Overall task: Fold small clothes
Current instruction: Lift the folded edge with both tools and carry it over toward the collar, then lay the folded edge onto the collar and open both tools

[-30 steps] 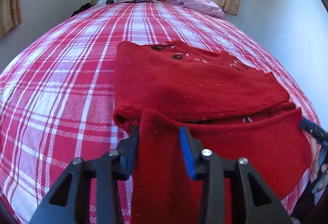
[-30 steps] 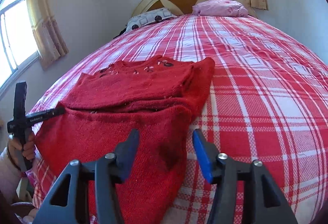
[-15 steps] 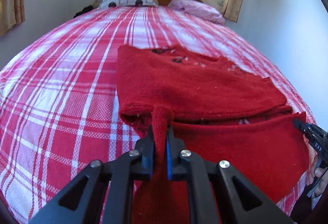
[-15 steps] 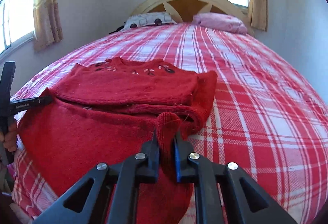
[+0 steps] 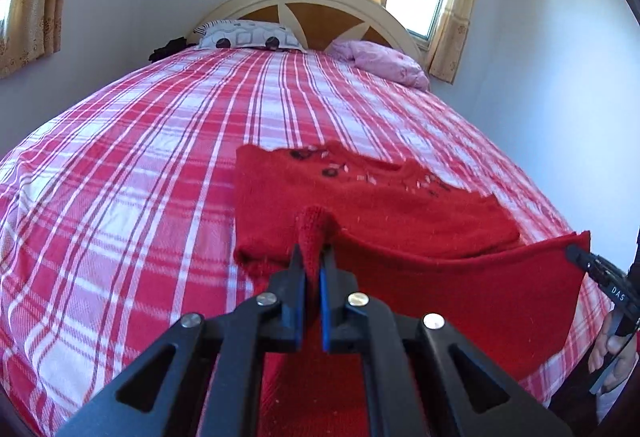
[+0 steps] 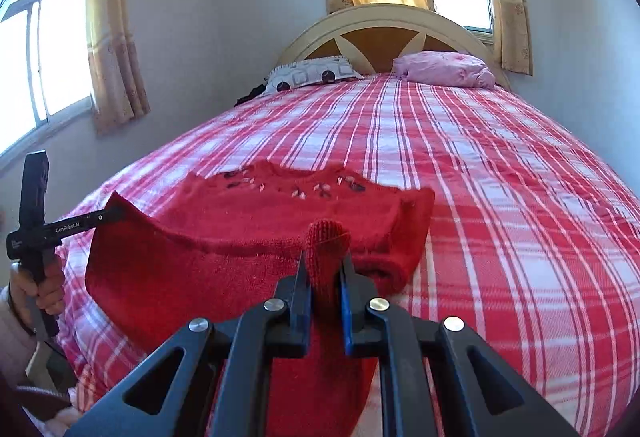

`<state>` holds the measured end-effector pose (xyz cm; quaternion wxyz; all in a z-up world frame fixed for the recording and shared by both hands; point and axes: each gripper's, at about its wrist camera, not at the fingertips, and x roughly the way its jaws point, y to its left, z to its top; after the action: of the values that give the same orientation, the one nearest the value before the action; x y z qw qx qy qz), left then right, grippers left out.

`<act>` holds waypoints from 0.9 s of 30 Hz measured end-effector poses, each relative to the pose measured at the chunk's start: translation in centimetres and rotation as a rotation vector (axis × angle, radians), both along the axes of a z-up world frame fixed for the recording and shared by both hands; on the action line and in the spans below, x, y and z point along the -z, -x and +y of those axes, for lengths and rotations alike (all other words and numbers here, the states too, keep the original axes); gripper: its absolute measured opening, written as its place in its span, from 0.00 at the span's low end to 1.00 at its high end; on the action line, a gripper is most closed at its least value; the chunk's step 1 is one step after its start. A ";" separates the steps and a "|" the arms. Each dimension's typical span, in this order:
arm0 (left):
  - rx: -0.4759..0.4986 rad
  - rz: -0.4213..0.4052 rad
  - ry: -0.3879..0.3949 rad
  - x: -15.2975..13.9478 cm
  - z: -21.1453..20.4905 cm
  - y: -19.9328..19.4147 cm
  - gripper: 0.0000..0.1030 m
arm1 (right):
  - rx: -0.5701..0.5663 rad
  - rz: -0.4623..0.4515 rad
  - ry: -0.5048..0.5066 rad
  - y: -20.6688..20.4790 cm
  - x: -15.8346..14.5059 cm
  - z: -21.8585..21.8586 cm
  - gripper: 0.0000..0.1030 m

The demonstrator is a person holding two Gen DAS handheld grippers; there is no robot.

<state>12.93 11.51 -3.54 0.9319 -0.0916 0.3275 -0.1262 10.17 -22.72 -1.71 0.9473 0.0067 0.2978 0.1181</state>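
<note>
A red knit sweater [image 5: 380, 209] lies on the plaid bed, its sleeves folded in and its beaded neckline at the far end. It also shows in the right wrist view [image 6: 256, 213]. My left gripper [image 5: 312, 257] is shut on the left corner of its bottom hem. My right gripper [image 6: 325, 265] is shut on the right corner. The hem [image 5: 472, 277] hangs lifted and stretched between them, above the folded body. Each gripper shows at the edge of the other's view: the right one [image 5: 600, 277], the left one [image 6: 72, 227].
The red and white plaid bedspread [image 5: 140, 177] covers the bed. A patterned pillow [image 5: 248, 39] and a pink pillow [image 5: 384, 63] lie by the headboard [image 6: 384, 33]. Walls and curtained windows surround the bed.
Both grippers closed on the hem corners, then lifted the hem up and toward the neckline. The lower part of the sweater now hangs raised.
</note>
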 end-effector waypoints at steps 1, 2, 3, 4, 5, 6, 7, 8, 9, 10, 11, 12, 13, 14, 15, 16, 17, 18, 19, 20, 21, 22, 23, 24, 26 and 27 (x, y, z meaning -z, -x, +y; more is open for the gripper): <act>-0.002 -0.002 0.001 -0.5 -0.1 -0.6 0.06 | -0.001 -0.003 0.002 -0.5 -0.3 -0.1 0.10; -0.008 -0.001 0.000 -0.7 -0.3 -1.0 0.06 | 0.003 -0.008 0.014 -1.1 -0.5 -0.1 0.10; -0.015 0.003 -0.003 -0.9 -0.4 -1.5 0.06 | 0.004 -0.008 0.030 -1.7 -0.6 -0.1 0.10; -0.027 0.007 -0.006 -1.1 -0.6 -2.3 0.06 | 0.002 -0.003 0.043 -2.4 -0.6 -0.1 0.10; -0.033 0.010 -0.008 -1.2 -0.6 -2.7 0.06 | -0.003 0.007 0.054 -3.2 -0.6 0.0 0.10; -0.039 0.014 -0.011 -1.2 -0.6 -3.2 0.06 | -0.008 0.018 0.063 -3.9 -0.7 0.0 0.10; -0.048 0.021 -0.022 -1.4 -0.8 -4.1 0.06 | -0.014 0.025 0.074 -4.7 -0.9 0.0 0.10; -0.050 0.023 -0.028 -1.6 -0.8 -4.5 0.06 | -0.019 0.028 0.083 -5.4 -1.2 0.0 0.10; -0.053 0.023 -0.033 -1.8 -0.9 -5.1 0.06 | -0.022 0.029 0.100 -6.7 -1.6 0.0 0.10; -0.057 0.022 -0.040 -2.1 -1.0 -5.8 0.06 | -0.021 0.028 0.107 -7.8 -2.0 0.0 0.10; -0.058 0.018 -0.047 -2.5 -1.2 -6.6 0.06 | -0.019 0.029 0.107 -8.8 -2.2 -0.2 0.10; -0.059 0.014 -0.055 -2.9 -1.3 -7.6 0.06 | -0.015 0.033 0.101 -10.2 -2.5 -0.4 0.10; -0.059 0.012 -0.058 -3.1 -1.4 -8.2 0.06 | -0.005 0.039 0.092 -11.6 -2.7 -0.6 0.10; -0.062 0.017 -0.063 -3.3 -1.5 -9.5 0.06 | 0.001 0.046 0.086 -13.0 -2.8 -0.7 0.10; -0.066 0.027 -0.062 -3.3 -1.6 -10.7 0.06 | 0.009 0.045 0.090 -14.0 -2.7 -0.7 0.10; -0.072 0.035 -0.060 -3.2 -1.7 -11.7 0.06 | 0.021 0.042 0.106 -15.3 -2.6 -0.6 0.10; -0.081 0.042 -0.064 -3.0 -1.7 -12.6 0.06 | 0.031 0.038 0.119 -16.6 -2.3 -0.5 0.10; -0.098 0.052 -0.079 -2.7 -1.9 -14.0 0.06 | 0.038 0.034 0.130 -17.5 -2.0 -0.4 0.10; -0.107 0.057 -0.090 -2.4 -2.0 -14.6 0.06 | 0.046 0.031 0.139 -18.6 -1.7 -0.2 0.10; -0.122 0.063 -0.107 -1.9 -2.1 -15.8 0.06 | 0.055 0.036 0.147 -20.0 -1.0 -0.1 0.10; -0.134 0.068 -0.120 -1.5 -2.2 -16.6 0.06 | 0.065 0.042 0.162 -21.0 -0.1 0.1 0.10; -0.148 0.081 -0.133 -0.7 -2.3 -17.7 0.06 | 0.072 0.050 0.175 -21.7 0.7 0.2 0.10; -0.162 0.103 -0.137 0.3 -2.4 -18.7 0.06 | 0.081 0.065 0.191 -22.6 2.0 0.4 0.10; -0.173 0.131 -0.135 1.4 -2.4 -19.7 0.06 | 0.089 0.083 0.212 -23.3 3.4 0.6 0.10; -0.193 0.176 -0.138 3.3 -2.5 -21.0 0.06 | 0.099 0.127 0.261 -24.4 5.9 0.8 0.10; -0.200 0.195 -0.148 4.2 -2.6 -21.6 0.07 | 0.104 0.161 0.278 -24.8 7.0 0.7 0.10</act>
<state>34.49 8.94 -7.77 0.9078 -0.0668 0.4139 0.0011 35.00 -22.05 -8.71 0.9170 -0.0995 0.3854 0.0258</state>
